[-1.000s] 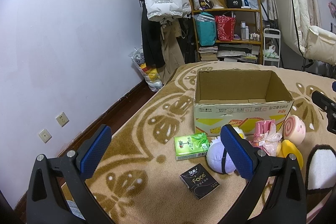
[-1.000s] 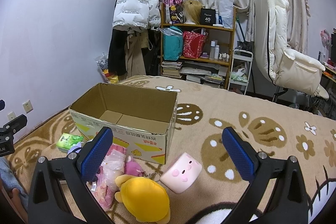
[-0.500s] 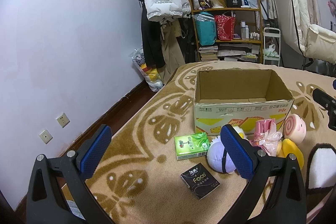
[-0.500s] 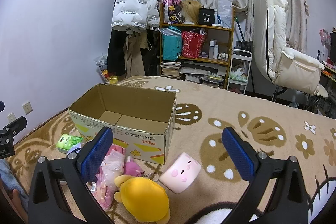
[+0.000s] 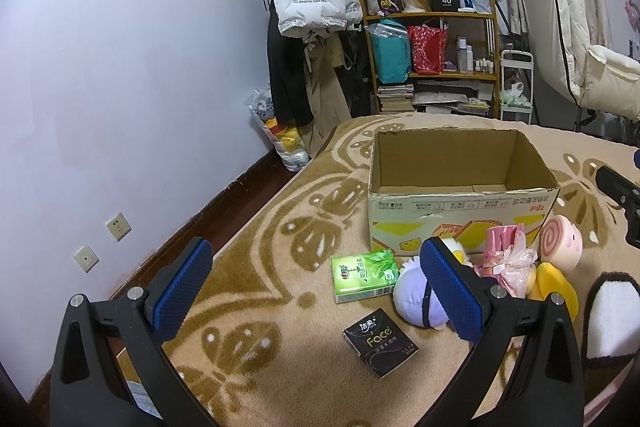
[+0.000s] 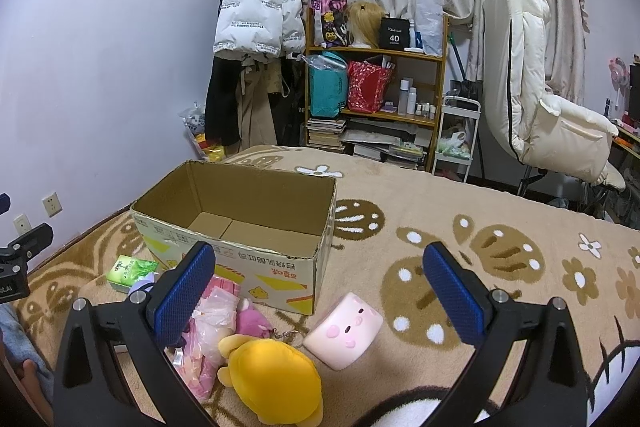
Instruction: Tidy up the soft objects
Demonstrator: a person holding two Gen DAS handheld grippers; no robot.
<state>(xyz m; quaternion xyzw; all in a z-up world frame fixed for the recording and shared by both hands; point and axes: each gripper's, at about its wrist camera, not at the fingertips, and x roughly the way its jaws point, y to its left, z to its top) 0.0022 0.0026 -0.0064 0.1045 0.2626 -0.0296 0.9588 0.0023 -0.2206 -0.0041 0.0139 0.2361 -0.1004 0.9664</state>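
An empty open cardboard box (image 5: 460, 211) (image 6: 280, 267) stands on the patterned carpet. In front of it lie a green tissue pack (image 5: 363, 275) (image 6: 128, 269), a black tissue pack (image 5: 380, 342), a purple plush (image 5: 414, 299), a pink plastic-wrapped bundle (image 5: 506, 259) (image 6: 208, 323), a yellow plush (image 5: 556, 289) (image 6: 276, 375) and a pink roll-shaped squishy (image 5: 560, 245) (image 6: 344, 331). My left gripper (image 5: 316, 295) is open and empty above the carpet, left of the pile. My right gripper (image 6: 320, 297) is open and empty above the toys.
A wooden shelf (image 6: 376, 99) with bags and books, a coat rack with a white jacket (image 6: 256, 19) and a white recliner chair (image 6: 552, 107) stand at the back. A purple wall with sockets (image 5: 118, 227) runs along the left. A white slipper (image 5: 608, 315) lies at the right.
Both grippers have drifted very slightly; the views are nearly the same. Nothing was taken hold of or moved.
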